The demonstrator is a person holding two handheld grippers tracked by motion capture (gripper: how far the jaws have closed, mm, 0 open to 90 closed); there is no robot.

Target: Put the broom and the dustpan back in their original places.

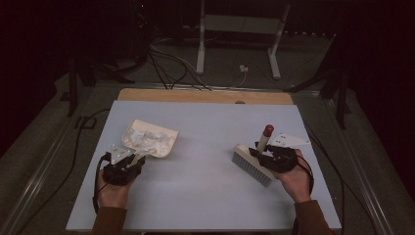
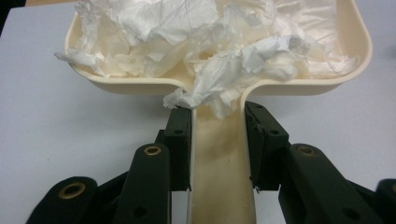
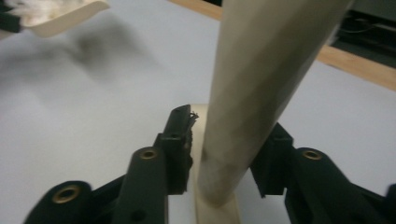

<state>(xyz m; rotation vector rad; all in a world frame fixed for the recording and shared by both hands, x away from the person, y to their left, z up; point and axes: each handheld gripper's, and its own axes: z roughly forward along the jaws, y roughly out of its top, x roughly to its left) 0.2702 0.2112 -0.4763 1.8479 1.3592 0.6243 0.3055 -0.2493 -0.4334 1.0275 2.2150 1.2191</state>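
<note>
**Two grippers, one dustpan, one brush**

One cream dustpan (image 1: 150,138) is lying on the pale table (image 1: 205,196), left of centre, and one hand brush (image 1: 254,164) is standing right of centre; the two are well apart. The pan is holding a heap of crumpled white paper (image 2: 210,51) — the pieces are overlapping too much to count, and one scrap is spilling over the rear lip onto the handle.

The left gripper (image 2: 218,140) is sitting closed on the dustpan's handle, both black jaws pressing its sides just behind the pan. The right gripper (image 3: 224,154) is clamping the brush's pale handle, which is rising steeply between its jaws; in the high view that handle is ending in a red tip (image 1: 268,130) and the bristle block is resting on the table.

In the left gripper view the pan's far rim is running off the top edge. In the right gripper view the brush handle is blurred and cut off at the top, the bristles are hidden below it, and a corner of the dustpan is showing far off, out of focus.

Both forearms are coming in from the near edge, each hand (image 1: 113,188) wrapping its gripper from behind — the left pointing up and to the right toward the pan, the right hand (image 1: 293,178) angling up and to the left toward the brush.
</note>
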